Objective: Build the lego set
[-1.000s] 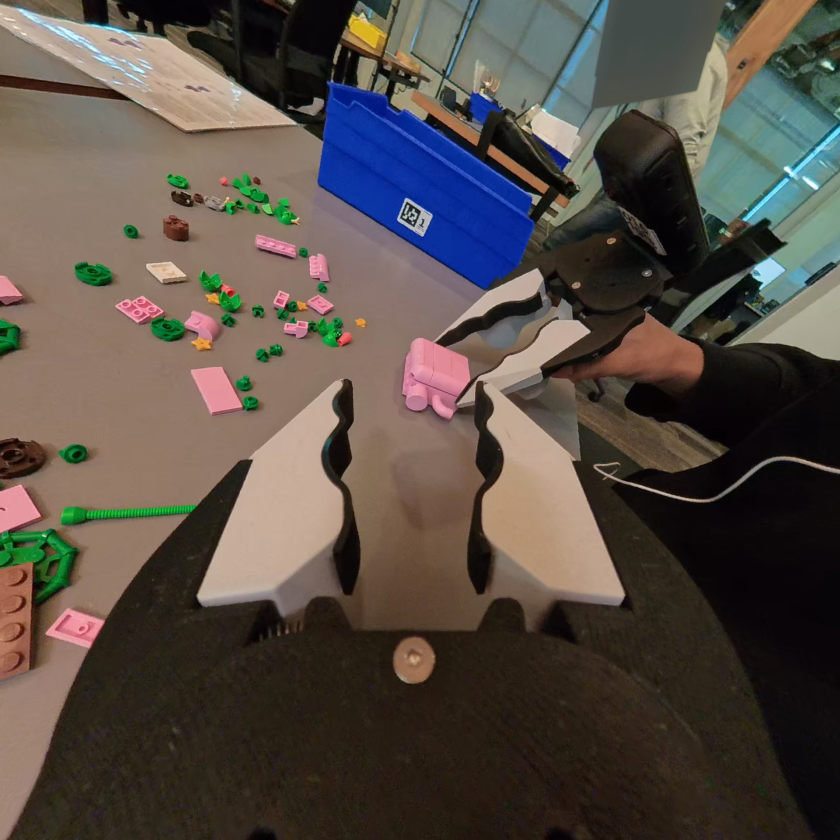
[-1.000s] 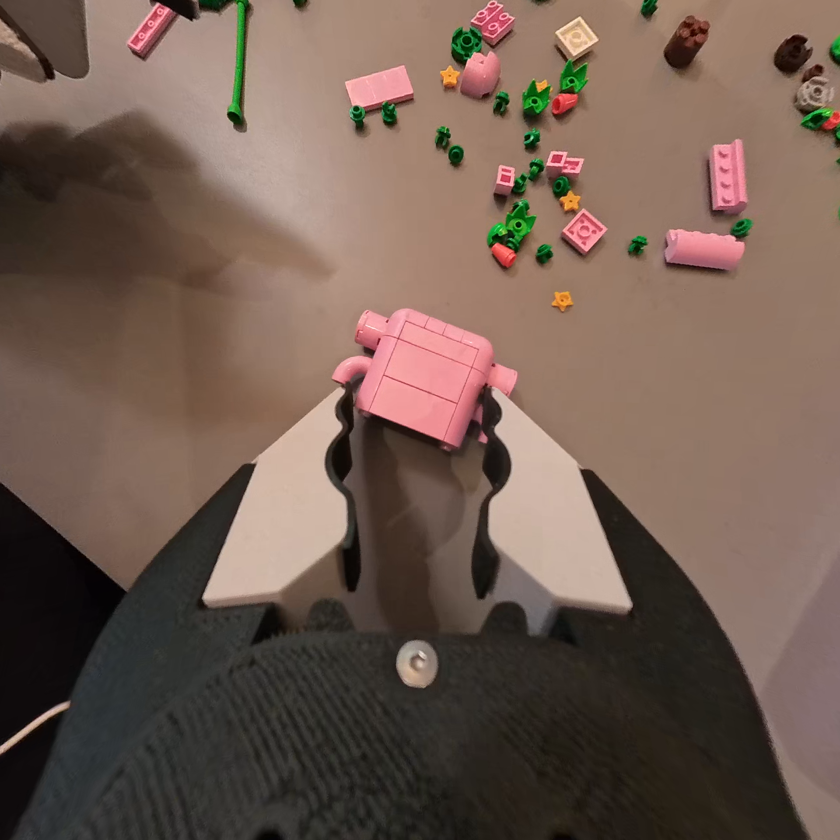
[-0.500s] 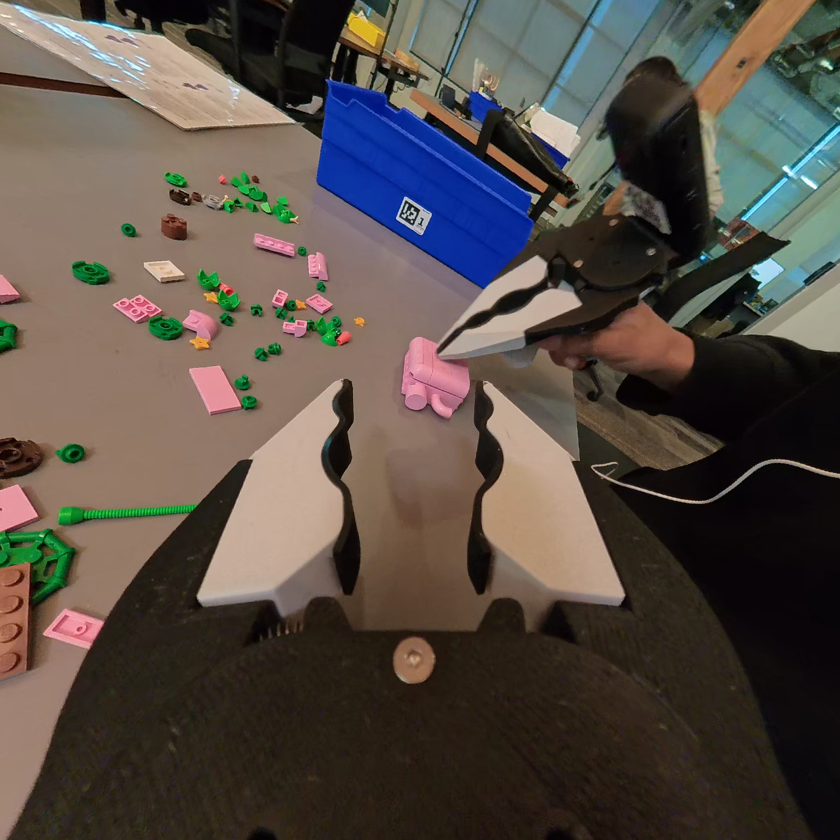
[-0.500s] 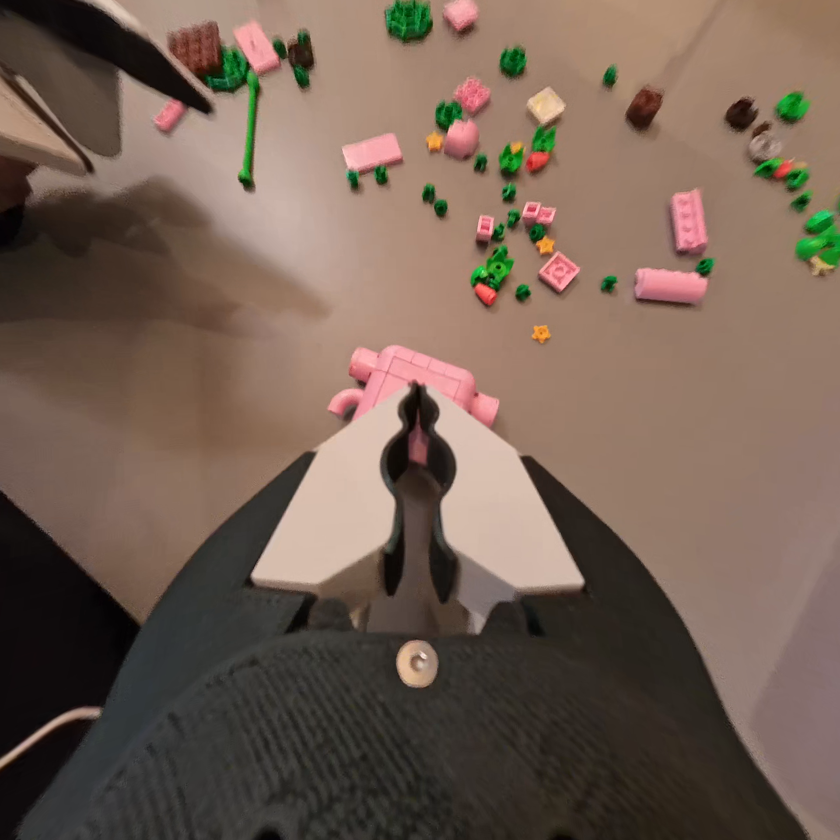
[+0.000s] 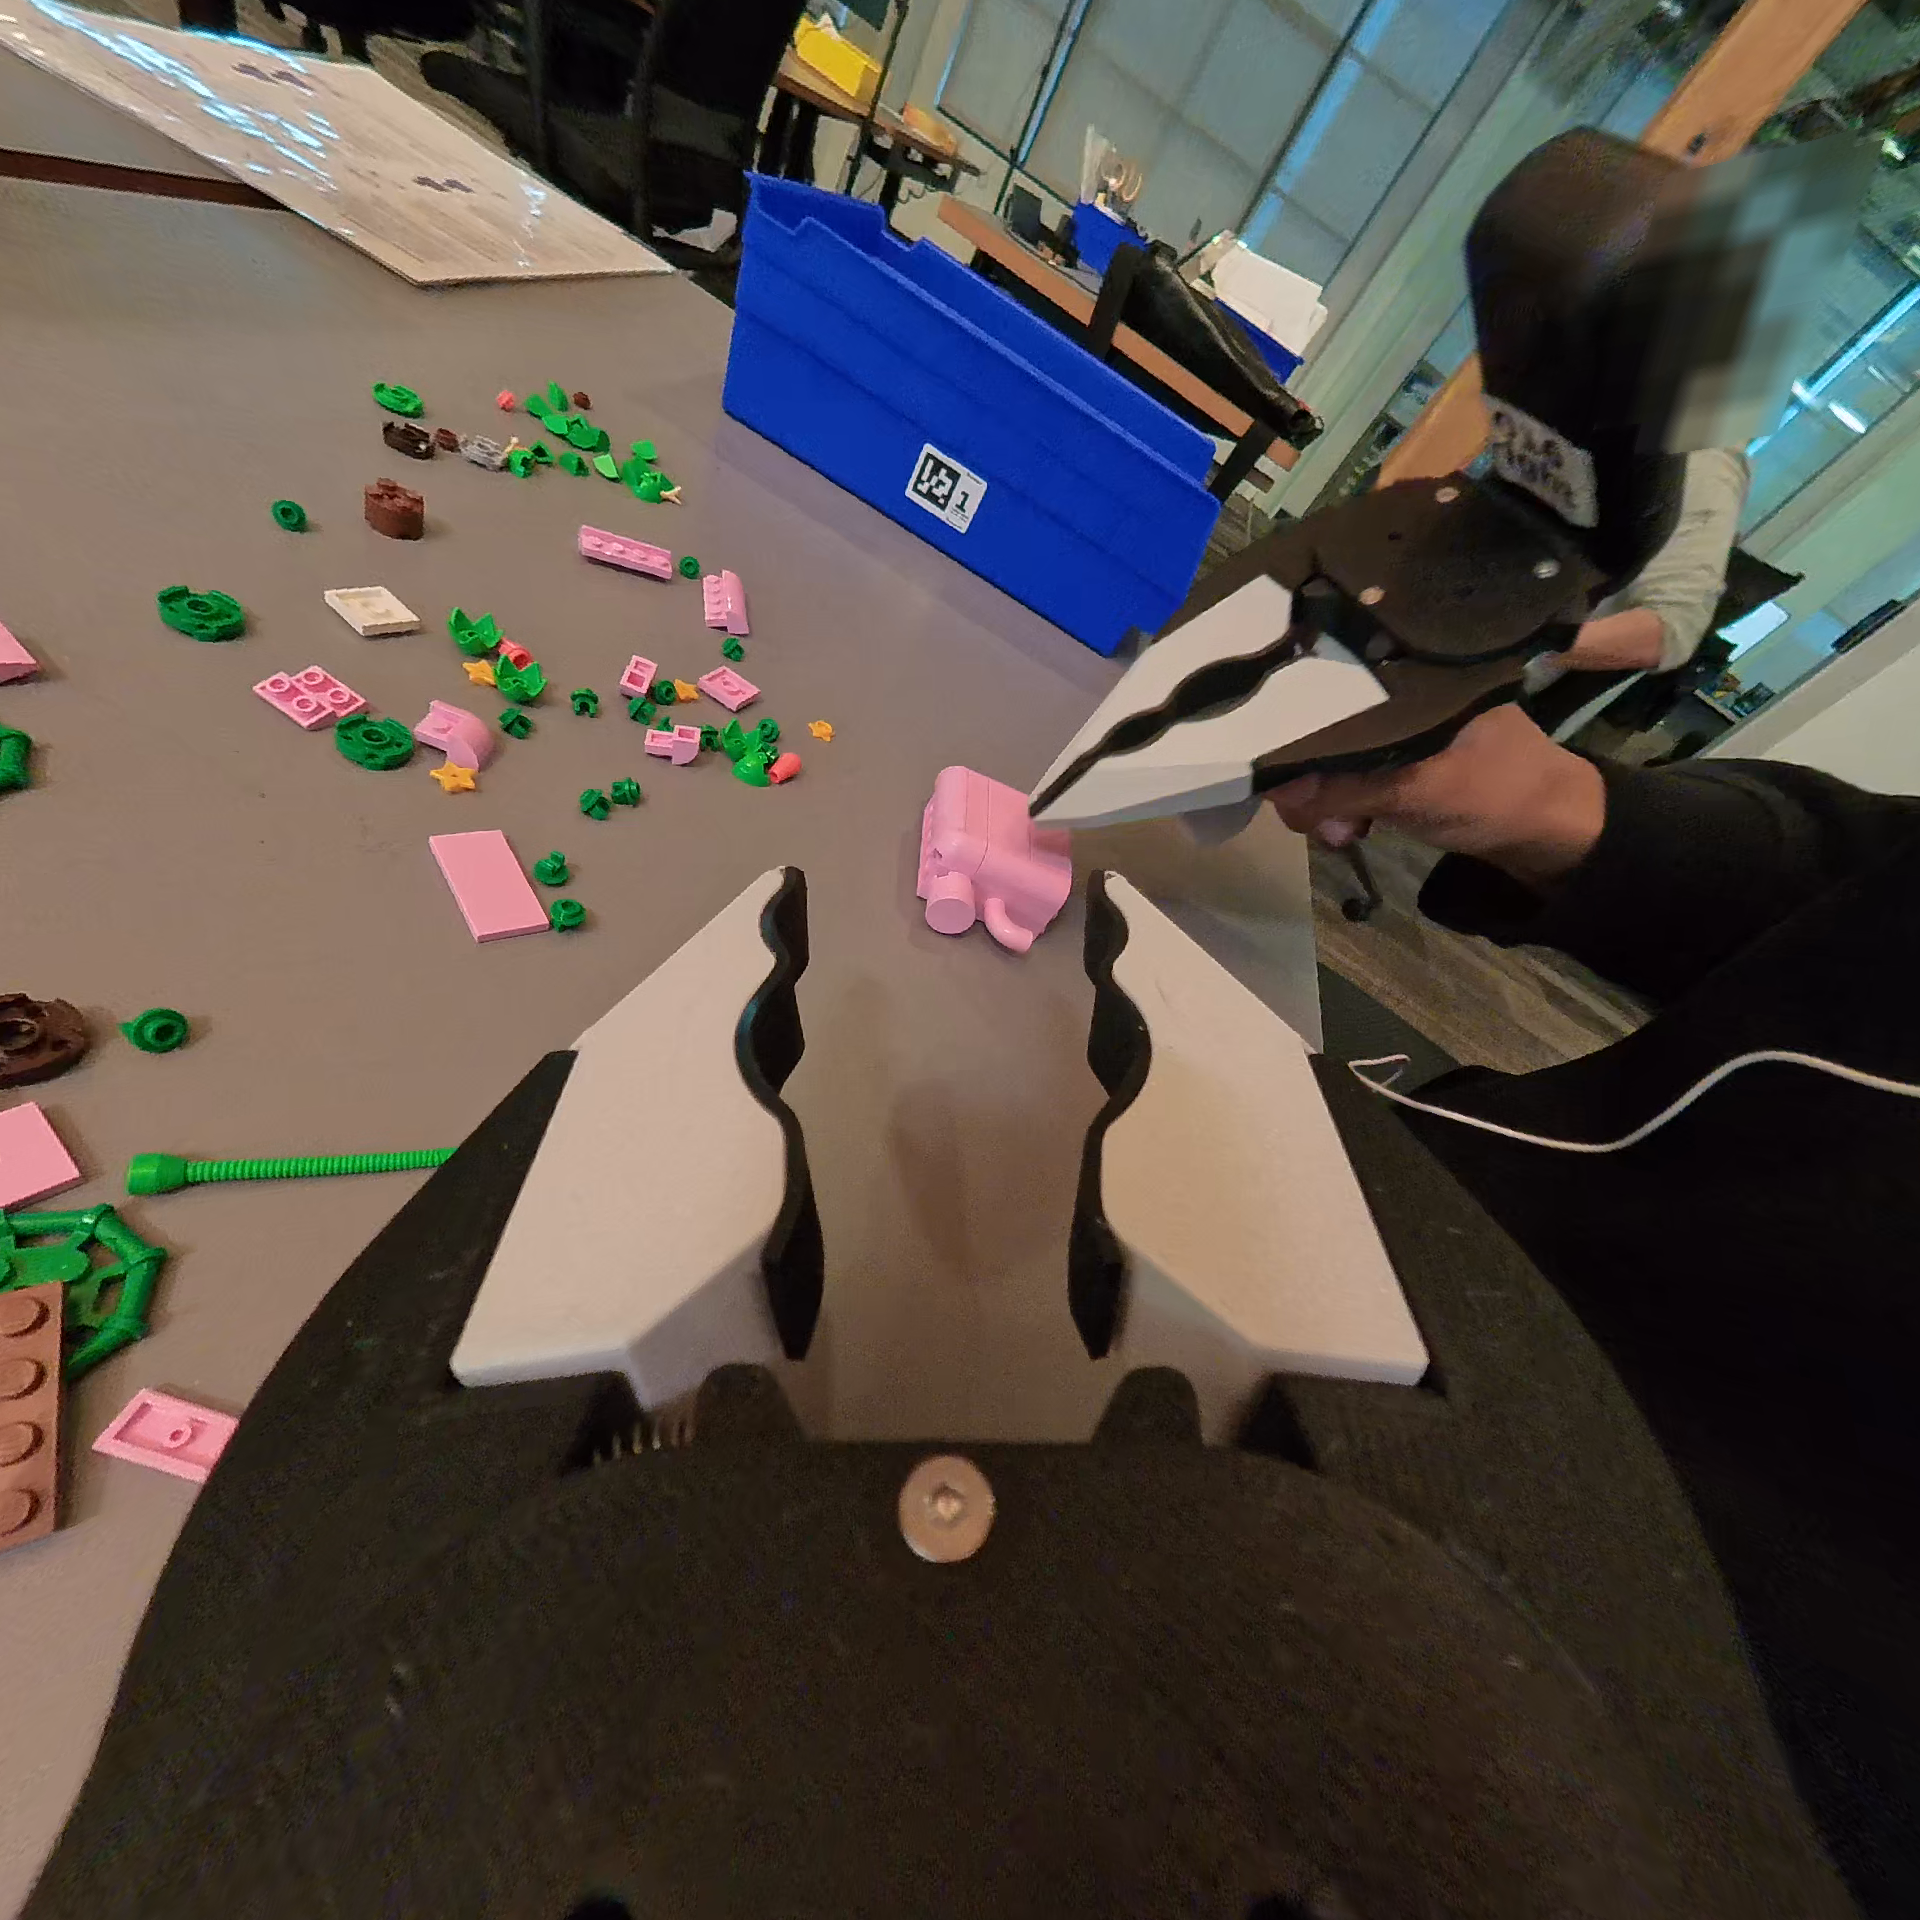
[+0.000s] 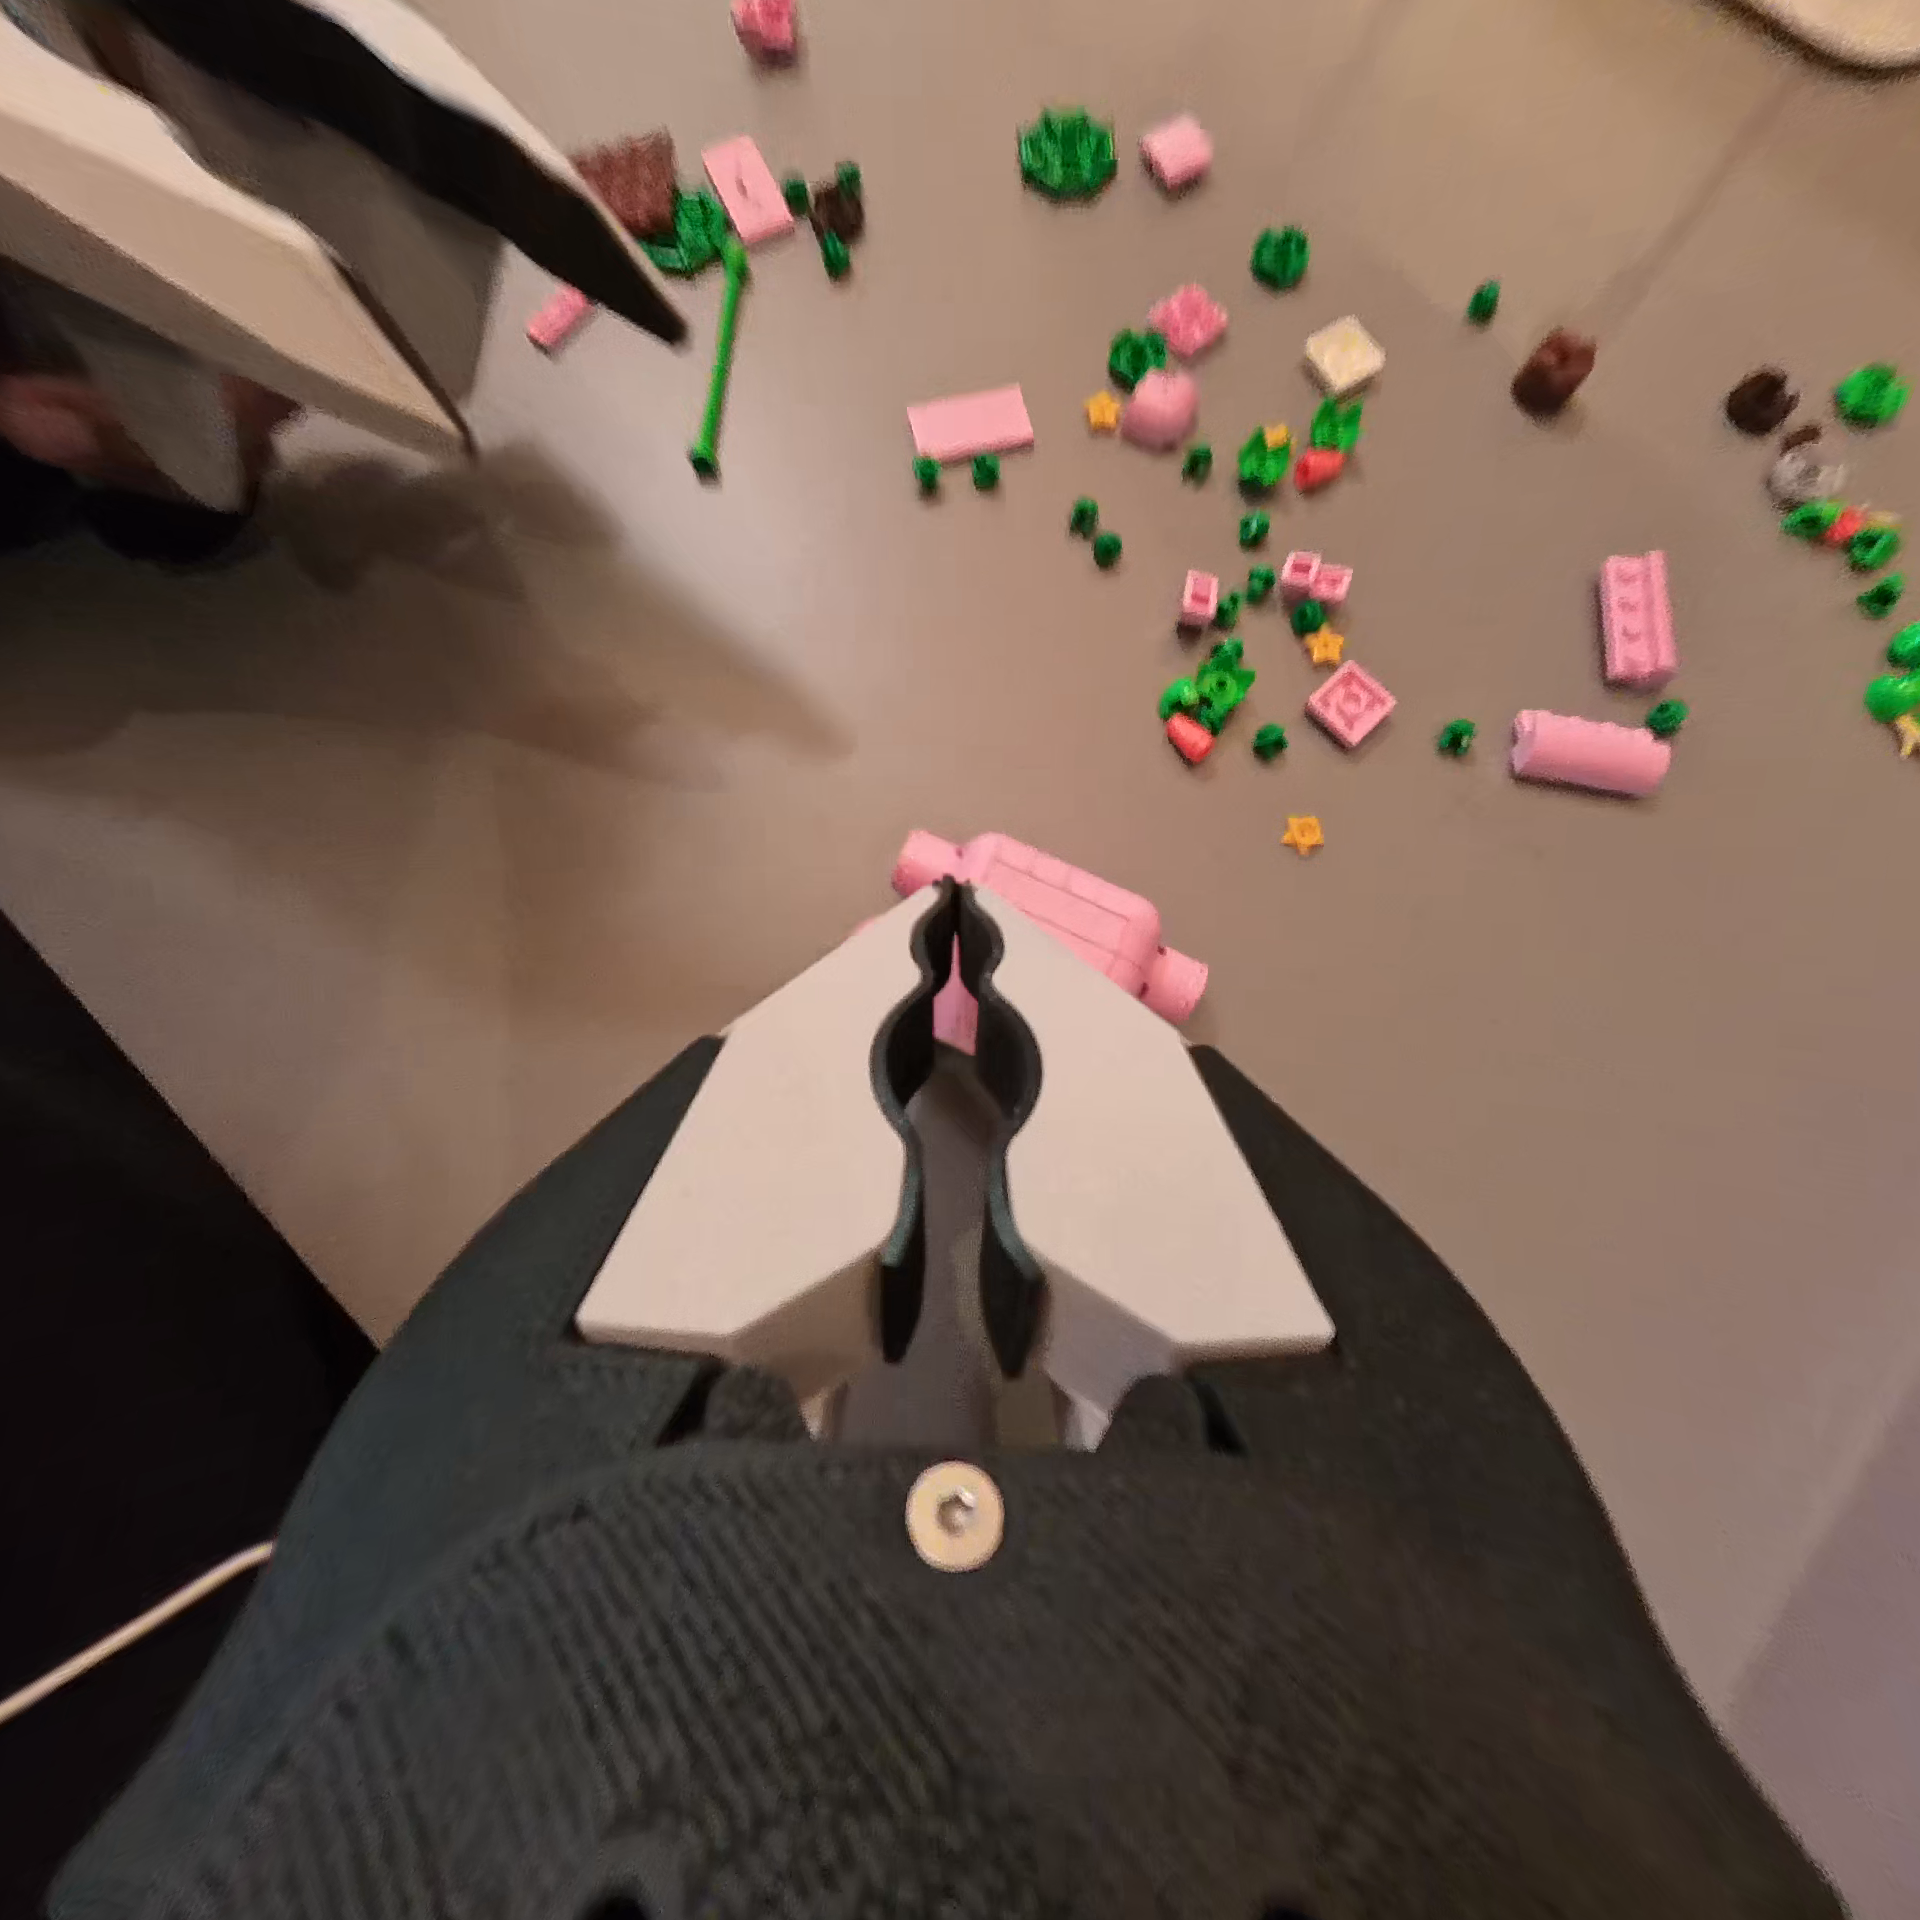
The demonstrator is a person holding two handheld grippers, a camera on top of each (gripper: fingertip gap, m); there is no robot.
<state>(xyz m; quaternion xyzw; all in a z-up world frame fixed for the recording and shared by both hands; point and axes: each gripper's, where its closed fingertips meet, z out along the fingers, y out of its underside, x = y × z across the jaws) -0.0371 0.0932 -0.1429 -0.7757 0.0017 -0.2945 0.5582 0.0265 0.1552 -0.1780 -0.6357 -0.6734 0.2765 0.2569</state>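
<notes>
A small pink lego block assembly with a round peg and a curved hook lies on the grey table, near its right edge. My left gripper is open and empty, just short of the assembly. My right gripper is shut, and its closed tips touch the assembly's top rear edge. In the right wrist view the shut right gripper points down at the assembly, which shows past the tips. The left gripper's fingers show at the top left.
Loose pink, green and brown pieces lie scattered on the left, among them a flat pink plate, a green stem and a brown plate. A blue bin stands behind. A printed sheet lies far back. Some 10 cm of space lies between my two pairs of fingers. The flat pink plate is closer to my left gripper, around 9 cm from its tips; the right tips are 15 cm off. It turns up in the right wrist view as well.
My right gripper was open around the pink assembly, then let go of it, shut and lifted. Its closed tips now rest on the assembly's top. My left gripper has stayed put.
</notes>
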